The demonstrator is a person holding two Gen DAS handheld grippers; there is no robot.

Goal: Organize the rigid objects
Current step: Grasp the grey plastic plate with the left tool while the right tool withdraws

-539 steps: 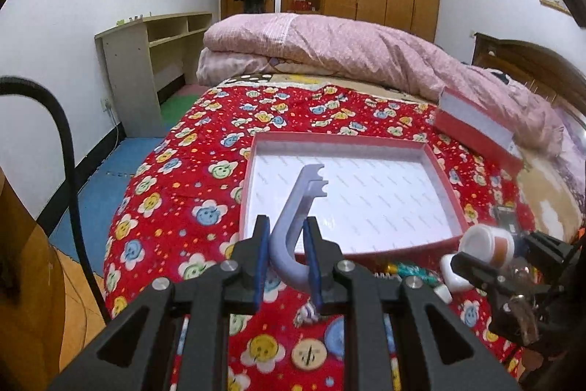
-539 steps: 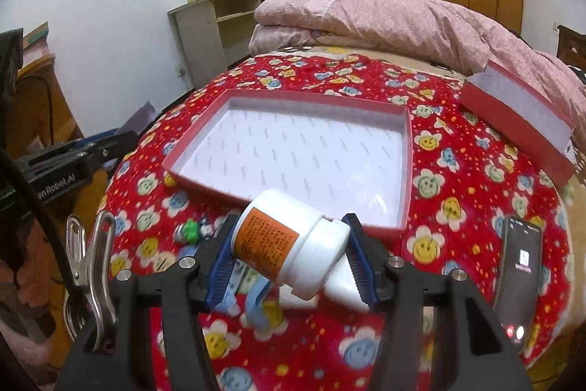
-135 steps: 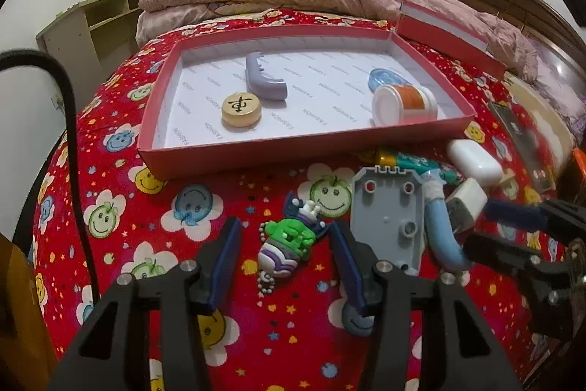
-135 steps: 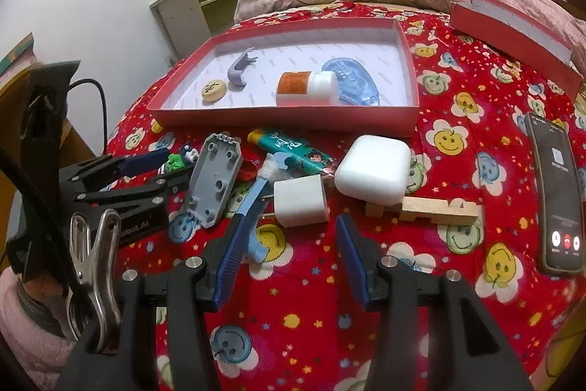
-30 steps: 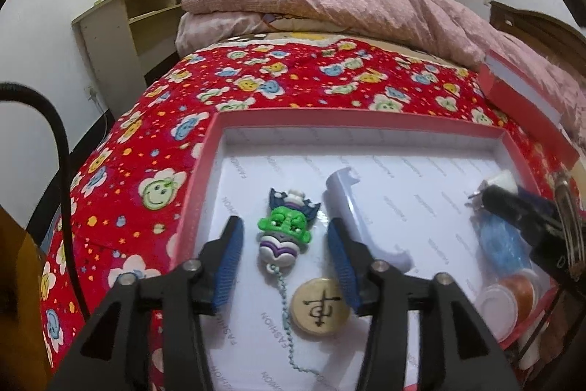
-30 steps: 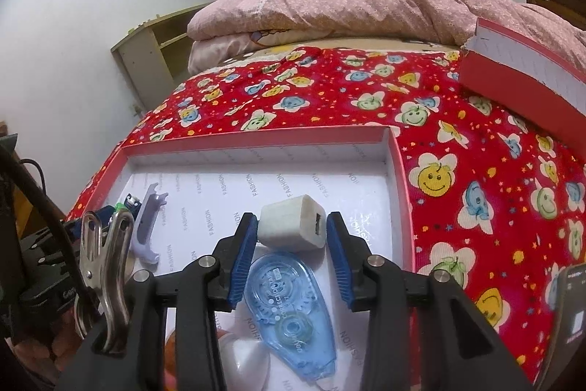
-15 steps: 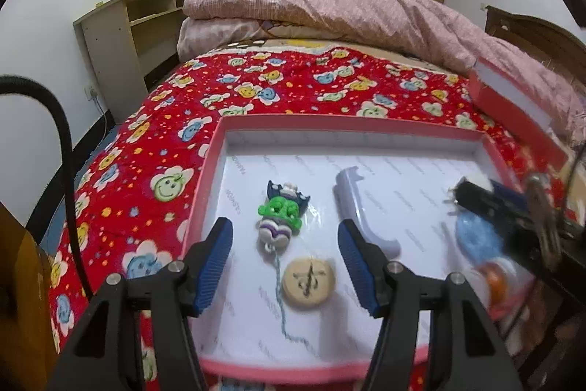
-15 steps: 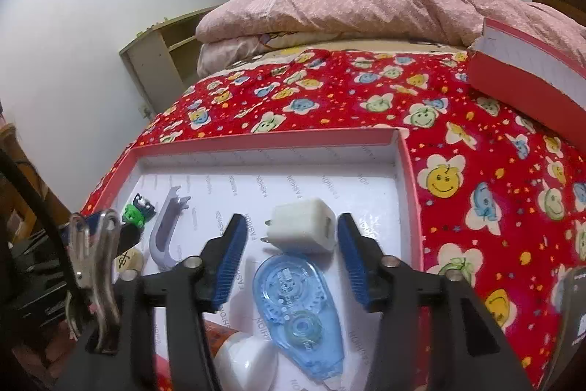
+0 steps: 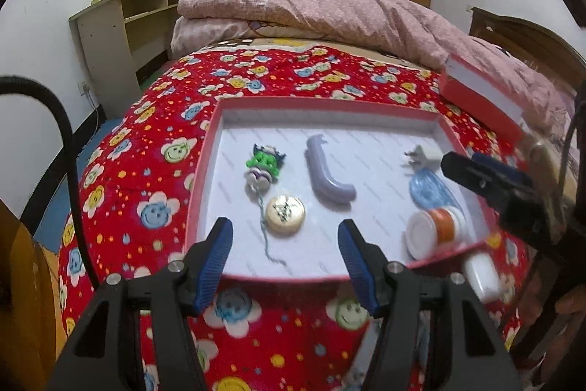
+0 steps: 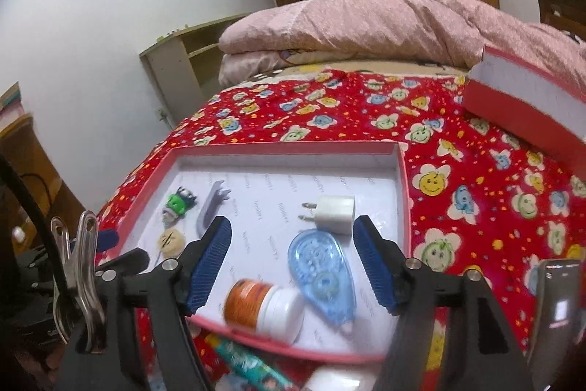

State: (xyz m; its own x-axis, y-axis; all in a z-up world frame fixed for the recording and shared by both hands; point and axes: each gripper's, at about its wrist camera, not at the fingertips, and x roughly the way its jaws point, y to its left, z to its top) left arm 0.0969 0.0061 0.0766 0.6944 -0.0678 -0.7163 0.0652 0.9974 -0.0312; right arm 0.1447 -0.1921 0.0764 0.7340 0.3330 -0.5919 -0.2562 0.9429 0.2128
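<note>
Both grippers hang above the near edge of the red tray [image 9: 205,171], which sits on the bed's red smiley-flower blanket [image 9: 146,141]. The left gripper [image 9: 285,257] has its blue-padded fingers [image 9: 216,255] spread fairly wide, with nothing between them. Beyond its tips, inside the tray on the white liner, lies the green keychain figure [image 9: 264,167] with its cord trailing toward the near wall, and just beside that cord the round wooden chess piece [image 9: 285,214]. To the right of those is the grey curved plastic handle [image 9: 326,176], apart from both.

Over to the right gripper [image 10: 293,261]: its jaws have just been opening, the fingers [image 10: 373,266] now stand wide and grip nothing. The white charger plug [image 10: 335,209] rests on the tray floor past the fingertips, prongs pointing left, free of the pads. Just below it lies the blue correction tape dispenser [image 10: 322,277], its tip close to the charger. Near the front wall the white bottle with an orange label [image 10: 263,305] lies on its side, blurred.

Outside the tray, in front of its near wall, a teal tube [image 10: 249,363] and a white case [image 9: 481,275] lie on the blanket. The red box lid [image 10: 527,105] sits far right, well apart, with a phone [image 10: 556,306] at the right edge.
</note>
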